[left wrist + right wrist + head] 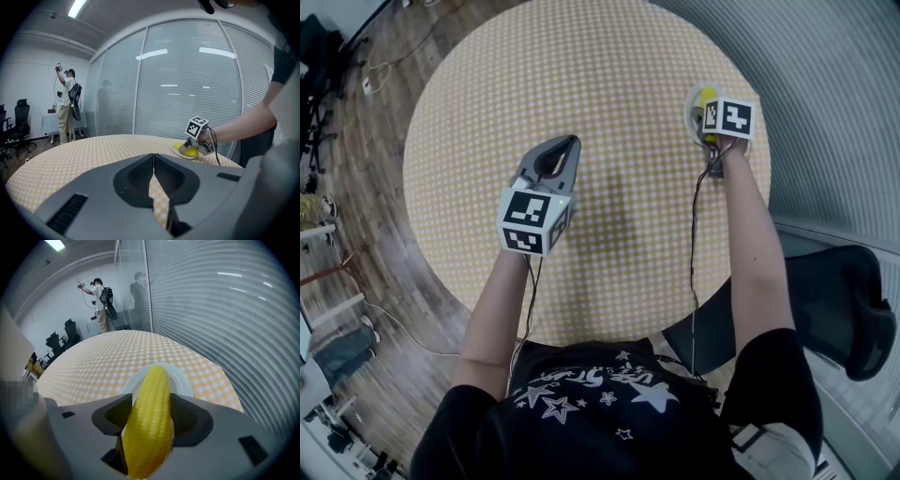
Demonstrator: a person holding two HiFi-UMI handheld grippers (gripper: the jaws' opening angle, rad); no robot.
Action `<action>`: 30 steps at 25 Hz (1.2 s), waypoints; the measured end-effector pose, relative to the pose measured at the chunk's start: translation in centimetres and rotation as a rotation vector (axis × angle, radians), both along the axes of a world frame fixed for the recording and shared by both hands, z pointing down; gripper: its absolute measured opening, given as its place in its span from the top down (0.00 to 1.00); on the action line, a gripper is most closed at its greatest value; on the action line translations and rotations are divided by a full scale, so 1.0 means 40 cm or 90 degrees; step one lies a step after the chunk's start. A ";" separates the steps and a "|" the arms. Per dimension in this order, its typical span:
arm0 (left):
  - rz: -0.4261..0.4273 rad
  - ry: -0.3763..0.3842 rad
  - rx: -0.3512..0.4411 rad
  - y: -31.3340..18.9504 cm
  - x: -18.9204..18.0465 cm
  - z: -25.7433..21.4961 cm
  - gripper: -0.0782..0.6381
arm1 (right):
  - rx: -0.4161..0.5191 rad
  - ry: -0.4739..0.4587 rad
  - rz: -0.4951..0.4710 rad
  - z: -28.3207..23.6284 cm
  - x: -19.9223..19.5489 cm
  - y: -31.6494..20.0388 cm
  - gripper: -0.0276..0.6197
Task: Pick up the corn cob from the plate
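Yellow corn cob (147, 423) is clamped lengthwise between the right tool's (149, 401) jaws, tip pointing away from the camera. It sits over the small white round plate (182, 377); can't tell whether it touches the plate. The plate is at the far right edge of the round tabletop with its orange-and-white checked cloth (609, 84).

Left tool (153, 158) has its jaws pressed together with nothing between them. It's held over the mid-left of the tabletop, well apart from the plate.

Room:
- Wood plank floor (403, 56) to the left.
- Curved glass wall with white horizontal blinds (187, 84) just beyond the plate side.
- Black office chair (844, 309) at near right.
- Another person (68, 105) stands across the room, arm raised.
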State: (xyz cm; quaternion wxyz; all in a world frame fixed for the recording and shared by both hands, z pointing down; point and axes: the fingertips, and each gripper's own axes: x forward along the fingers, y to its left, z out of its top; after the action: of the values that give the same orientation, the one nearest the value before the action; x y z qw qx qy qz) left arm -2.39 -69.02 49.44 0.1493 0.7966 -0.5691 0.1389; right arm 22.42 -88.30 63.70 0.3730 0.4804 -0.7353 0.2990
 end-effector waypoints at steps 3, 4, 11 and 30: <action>-0.004 -0.001 0.005 0.032 -0.019 -0.019 0.88 | 0.022 -0.022 0.001 -0.035 -0.001 0.020 0.56; -0.007 0.000 0.007 0.043 -0.023 -0.024 0.88 | 0.032 -0.031 0.001 -0.052 0.002 0.023 0.56; -0.017 0.002 0.019 0.111 -0.075 -0.057 0.88 | 0.104 -0.125 0.014 -0.206 -0.028 0.073 0.56; 0.012 0.016 0.073 0.384 -0.170 -0.160 0.88 | 0.219 -0.294 -0.047 -0.508 -0.268 0.576 0.56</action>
State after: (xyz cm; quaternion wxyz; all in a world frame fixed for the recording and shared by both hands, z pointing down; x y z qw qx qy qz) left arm -9.17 -53.67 43.03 0.1092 0.8107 -0.5669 0.0976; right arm 11.71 -65.26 43.36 0.1191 0.4286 -0.8577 0.2577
